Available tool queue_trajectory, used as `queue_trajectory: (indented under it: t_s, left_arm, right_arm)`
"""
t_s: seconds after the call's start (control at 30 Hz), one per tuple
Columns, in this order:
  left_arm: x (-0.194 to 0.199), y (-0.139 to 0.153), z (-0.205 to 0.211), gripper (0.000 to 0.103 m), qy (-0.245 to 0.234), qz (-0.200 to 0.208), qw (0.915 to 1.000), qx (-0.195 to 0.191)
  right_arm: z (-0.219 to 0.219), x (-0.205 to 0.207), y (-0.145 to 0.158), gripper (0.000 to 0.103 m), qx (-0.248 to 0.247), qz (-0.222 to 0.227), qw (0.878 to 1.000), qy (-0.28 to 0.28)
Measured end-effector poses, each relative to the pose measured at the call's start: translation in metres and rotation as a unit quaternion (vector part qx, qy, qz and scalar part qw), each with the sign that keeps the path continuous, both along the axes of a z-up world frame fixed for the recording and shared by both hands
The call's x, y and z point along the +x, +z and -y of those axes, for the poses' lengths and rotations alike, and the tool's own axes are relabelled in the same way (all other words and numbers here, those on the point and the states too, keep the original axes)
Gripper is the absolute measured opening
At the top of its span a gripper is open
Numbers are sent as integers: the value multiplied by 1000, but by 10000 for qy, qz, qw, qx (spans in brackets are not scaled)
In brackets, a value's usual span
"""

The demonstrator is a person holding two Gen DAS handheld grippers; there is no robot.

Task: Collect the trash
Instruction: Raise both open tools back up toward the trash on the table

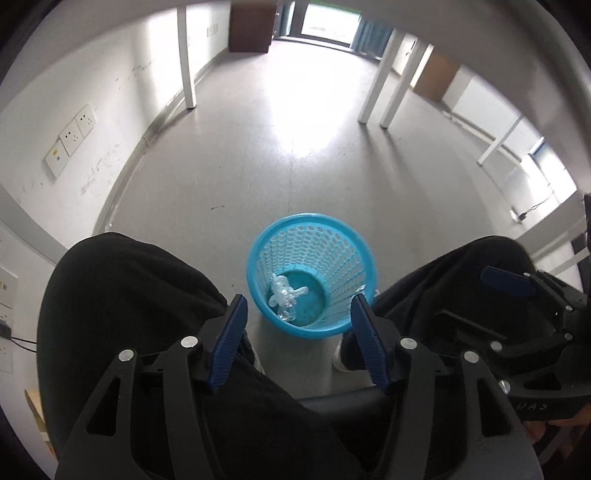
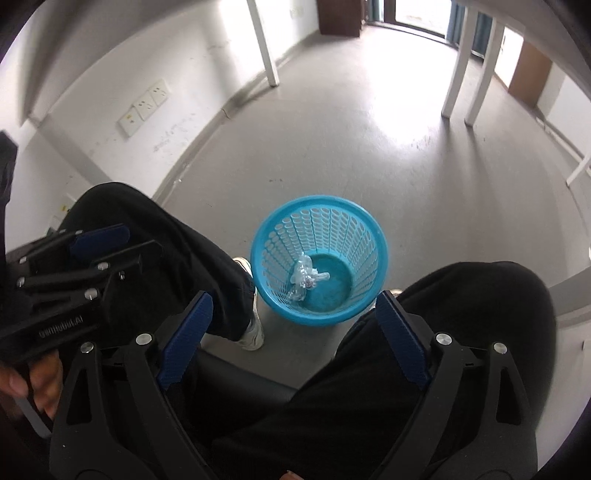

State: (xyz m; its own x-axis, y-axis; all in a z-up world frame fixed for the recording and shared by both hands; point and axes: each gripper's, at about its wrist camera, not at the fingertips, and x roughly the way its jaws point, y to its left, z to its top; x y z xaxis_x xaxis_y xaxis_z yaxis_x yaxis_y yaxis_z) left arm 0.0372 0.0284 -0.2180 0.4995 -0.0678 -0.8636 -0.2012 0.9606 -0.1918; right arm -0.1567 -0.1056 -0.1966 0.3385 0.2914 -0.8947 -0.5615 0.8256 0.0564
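Blue-padded left gripper (image 1: 299,310), right gripper (image 2: 295,306): fingers (image 1: 231,339) spread, empty.

Bright daylight from far window (image 1: 325,18), glare on floor (image 1: 295,110) (blown out), fisheye-warped edges

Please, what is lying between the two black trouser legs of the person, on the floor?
Between the legs stands the blue basket on the grey floor, with a crumpled clear plastic wrapper inside it. Both wrist views show this; the right one shows it most clearly.
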Motion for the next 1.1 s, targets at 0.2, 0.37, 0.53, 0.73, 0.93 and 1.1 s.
queue_trajectory:
  t_s: [0.2,0.37,0.53,0.73,0.93,1.1]
  left_arm:
    - [-24,33,8,88,-296,558,9980,2]
    - [-47,55,16,97,-411,927,9948,128]
    - [-60,79,18,97,-380,1278,9906,318]
    - [-74,119,11,97,-162,2017,9779,530]
    - [-69,155,-3,97,-67,2449,9672,676]
    - [-53,182,-13,97,42,2690,9612,607]
  right_arm:
    - [21,-31,32,95,253,381,9989,46]
    - [34,-49,59,95,524,756,9958,-31]
    - [41,-71,95,95,920,1228,9880,190]
    - [49,-84,141,95,1363,1774,9745,170]
    - [46,-81,189,95,1611,2401,9572,112]
    - [42,-63,220,95,1604,2788,9468,24]
